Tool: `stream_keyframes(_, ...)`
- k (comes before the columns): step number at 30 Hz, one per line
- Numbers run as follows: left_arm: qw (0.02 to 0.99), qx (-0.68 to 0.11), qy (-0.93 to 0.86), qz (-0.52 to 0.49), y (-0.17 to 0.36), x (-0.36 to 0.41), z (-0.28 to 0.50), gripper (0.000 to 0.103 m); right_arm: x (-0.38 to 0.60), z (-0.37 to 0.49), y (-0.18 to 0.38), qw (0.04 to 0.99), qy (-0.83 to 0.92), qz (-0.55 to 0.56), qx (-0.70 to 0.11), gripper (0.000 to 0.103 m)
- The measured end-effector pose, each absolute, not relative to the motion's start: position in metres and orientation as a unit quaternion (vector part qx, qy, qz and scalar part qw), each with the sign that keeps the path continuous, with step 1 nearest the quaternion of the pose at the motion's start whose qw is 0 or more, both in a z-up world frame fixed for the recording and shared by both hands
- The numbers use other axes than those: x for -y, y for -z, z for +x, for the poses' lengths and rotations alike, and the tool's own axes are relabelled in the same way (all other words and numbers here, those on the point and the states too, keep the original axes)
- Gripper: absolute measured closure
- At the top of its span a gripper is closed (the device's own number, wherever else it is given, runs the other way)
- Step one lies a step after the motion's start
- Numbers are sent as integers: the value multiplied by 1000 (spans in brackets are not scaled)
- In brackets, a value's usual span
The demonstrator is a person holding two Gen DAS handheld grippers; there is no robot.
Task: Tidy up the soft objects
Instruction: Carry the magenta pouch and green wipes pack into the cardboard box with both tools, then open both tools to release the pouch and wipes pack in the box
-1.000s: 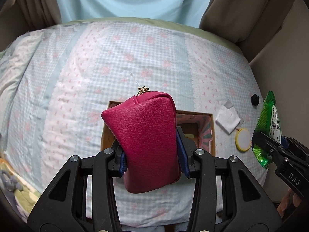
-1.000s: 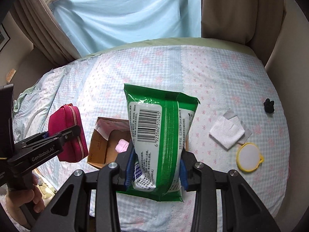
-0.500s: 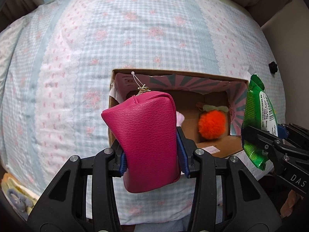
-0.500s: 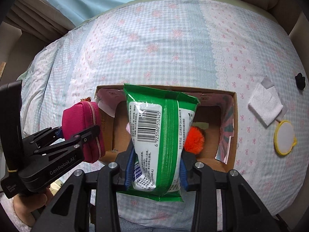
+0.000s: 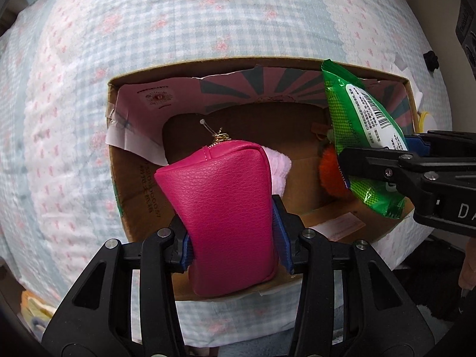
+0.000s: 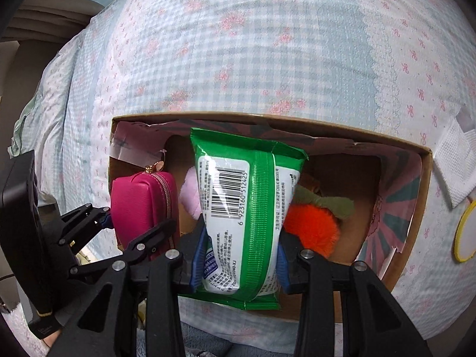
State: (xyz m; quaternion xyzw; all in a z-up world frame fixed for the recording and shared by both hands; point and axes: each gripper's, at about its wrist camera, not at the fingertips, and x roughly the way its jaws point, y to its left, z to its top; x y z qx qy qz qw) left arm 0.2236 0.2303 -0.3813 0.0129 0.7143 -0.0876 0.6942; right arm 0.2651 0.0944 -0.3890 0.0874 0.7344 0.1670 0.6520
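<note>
My left gripper (image 5: 233,238) is shut on a magenta zip pouch (image 5: 223,208) and holds it over the left part of an open cardboard box (image 5: 136,196) on the bed. My right gripper (image 6: 241,258) is shut on a green wet-wipes pack (image 6: 247,208) over the box's middle (image 6: 422,178). The pack (image 5: 363,136) and right gripper (image 5: 416,175) show at the right of the left wrist view; the pouch (image 6: 139,205) and left gripper (image 6: 119,232) show at the left of the right wrist view. Inside lie an orange plush (image 6: 312,226) and a pink plush (image 5: 278,169).
The box sits on a checked floral bedspread (image 6: 253,44). A white cloth (image 6: 455,160) and a yellow-rimmed round item (image 6: 467,232) lie right of the box. A small black object (image 5: 430,59) lies farther right. The bed's near edge is just below the box.
Both grippers have moved forward and down toward the box with their loads. The box now fills both views, and its inside shows.
</note>
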Motion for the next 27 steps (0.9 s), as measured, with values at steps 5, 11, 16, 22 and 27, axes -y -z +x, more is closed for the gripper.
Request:
stream_keyframes(5, 696, -708, 115, 28, 378, -221, 221, 0, -85, 277, 400, 649, -151, 125, -735, 0)
stream_keyframes(11, 689, -713, 121, 36, 382, -214, 215, 0, -72, 275, 406, 648, -141, 139, -735, 0)
stream_keyframes(16, 694, -709, 121, 31, 374, -213, 213, 0, -67, 269, 399, 658, -141, 139, -726, 0)
stream_keyframes(22, 708, -695, 120, 29, 352, -215, 203, 0, -65, 259, 376, 675, -143, 140, -711, 0)
stream_keyframes(27, 727, -677, 111, 32, 326, -219, 187, 0, -64, 242, 348, 693, -146, 139, -693, 0)
